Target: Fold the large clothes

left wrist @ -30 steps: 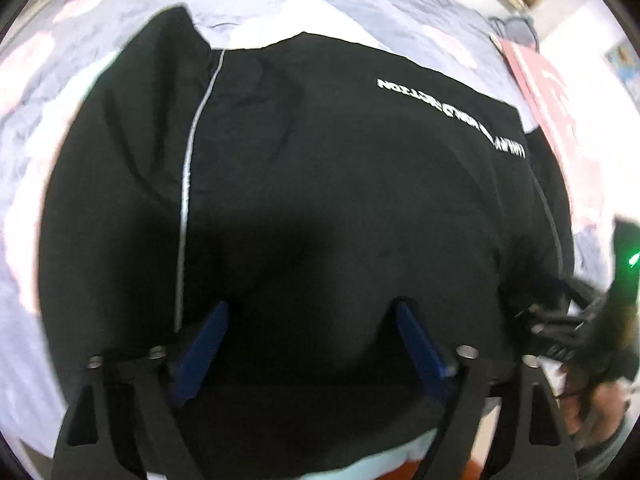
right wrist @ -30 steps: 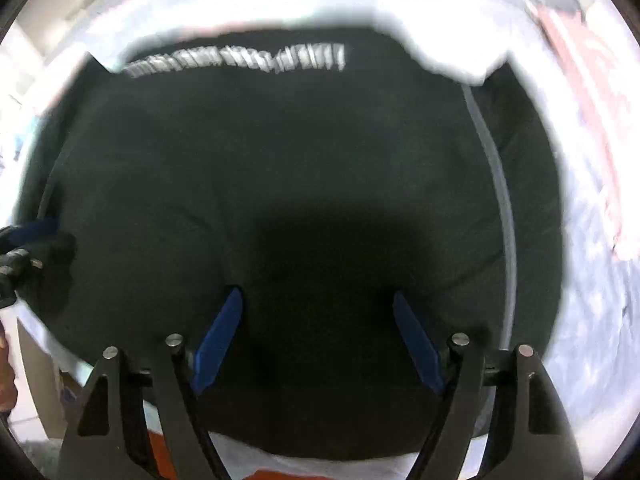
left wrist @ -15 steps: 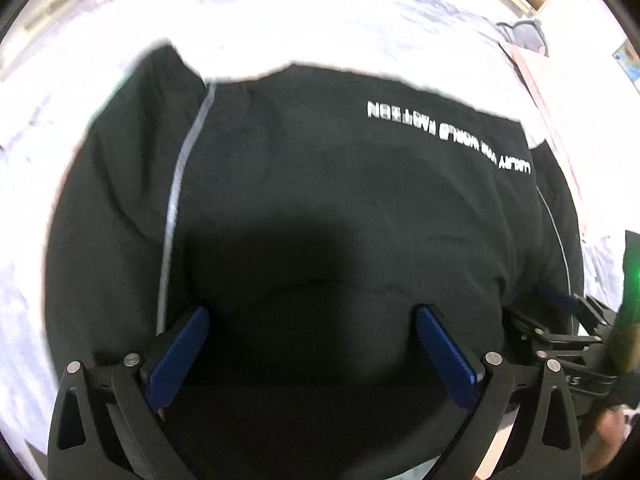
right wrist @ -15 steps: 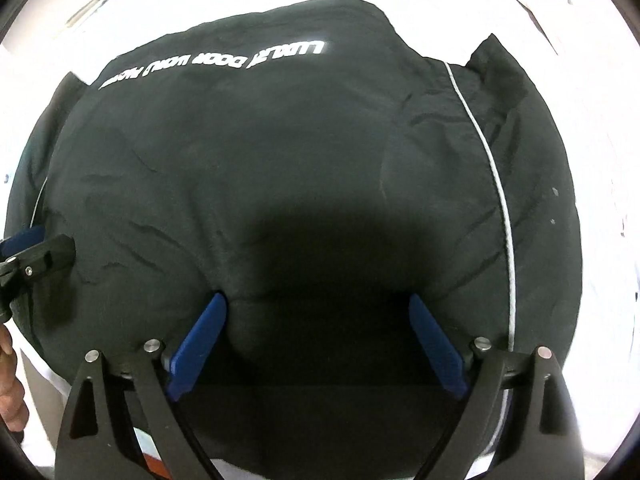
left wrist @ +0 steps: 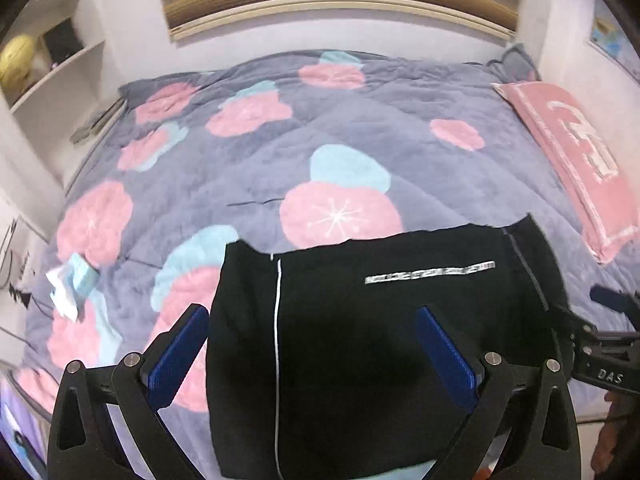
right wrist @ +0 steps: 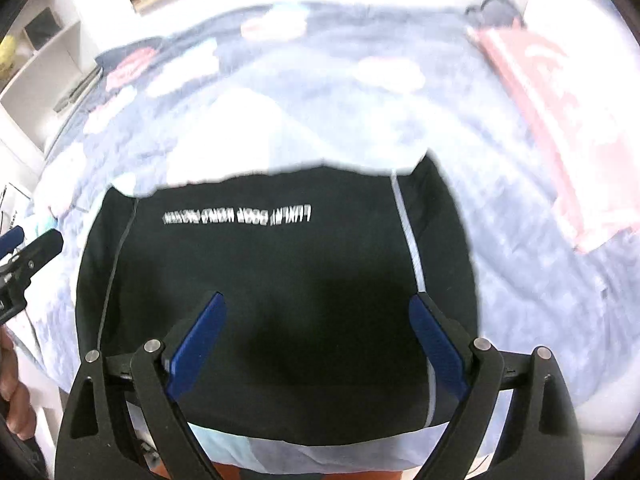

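While wide open, both grippers [left wrist: 312,350] [right wrist: 316,336] empty

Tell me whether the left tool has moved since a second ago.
Yes. The left tool has pulled back from the black garment; far more quilt now shows.

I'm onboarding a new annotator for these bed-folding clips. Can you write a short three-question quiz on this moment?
1. True or false: the left hand-held gripper is shut on the black garment.
2. Multiple choice: the pink pillow lies A) on the bed's right side, B) under the garment, C) on the shelf.
3. Fill in: the floral quilt carries pink and light ____ blossoms.

Key
1. False; both it and the right hand-held gripper show blue pads spread wide, nothing between them.
2. A
3. blue
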`<state>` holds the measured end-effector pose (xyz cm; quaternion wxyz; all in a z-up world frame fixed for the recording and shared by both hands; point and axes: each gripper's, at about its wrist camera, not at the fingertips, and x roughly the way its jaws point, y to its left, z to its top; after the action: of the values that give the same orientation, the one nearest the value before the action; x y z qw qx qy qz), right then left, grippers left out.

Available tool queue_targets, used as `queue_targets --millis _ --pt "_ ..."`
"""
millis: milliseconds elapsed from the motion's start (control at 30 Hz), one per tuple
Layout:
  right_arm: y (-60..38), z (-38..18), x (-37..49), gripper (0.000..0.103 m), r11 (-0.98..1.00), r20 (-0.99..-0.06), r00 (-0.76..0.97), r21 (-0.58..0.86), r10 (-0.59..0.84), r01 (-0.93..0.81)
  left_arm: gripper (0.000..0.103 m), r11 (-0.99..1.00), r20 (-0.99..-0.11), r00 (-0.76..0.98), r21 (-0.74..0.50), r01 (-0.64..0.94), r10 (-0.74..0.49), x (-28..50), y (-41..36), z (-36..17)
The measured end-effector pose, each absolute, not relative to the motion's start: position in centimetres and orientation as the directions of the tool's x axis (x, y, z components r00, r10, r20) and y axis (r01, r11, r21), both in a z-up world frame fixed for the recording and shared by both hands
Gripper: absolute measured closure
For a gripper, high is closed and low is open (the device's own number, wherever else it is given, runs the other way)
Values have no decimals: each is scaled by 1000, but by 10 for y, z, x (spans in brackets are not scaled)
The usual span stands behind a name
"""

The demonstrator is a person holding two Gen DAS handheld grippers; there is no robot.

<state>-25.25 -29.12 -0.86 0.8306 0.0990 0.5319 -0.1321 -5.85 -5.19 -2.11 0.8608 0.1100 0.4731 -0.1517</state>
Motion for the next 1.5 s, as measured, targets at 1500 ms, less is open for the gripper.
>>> queue_targets --millis 1500 --pt "-249 -18 -218 9 959 -927 356 -11 -115 282 1 924 -856 454 -65 377 -246 -59 -41 -3"
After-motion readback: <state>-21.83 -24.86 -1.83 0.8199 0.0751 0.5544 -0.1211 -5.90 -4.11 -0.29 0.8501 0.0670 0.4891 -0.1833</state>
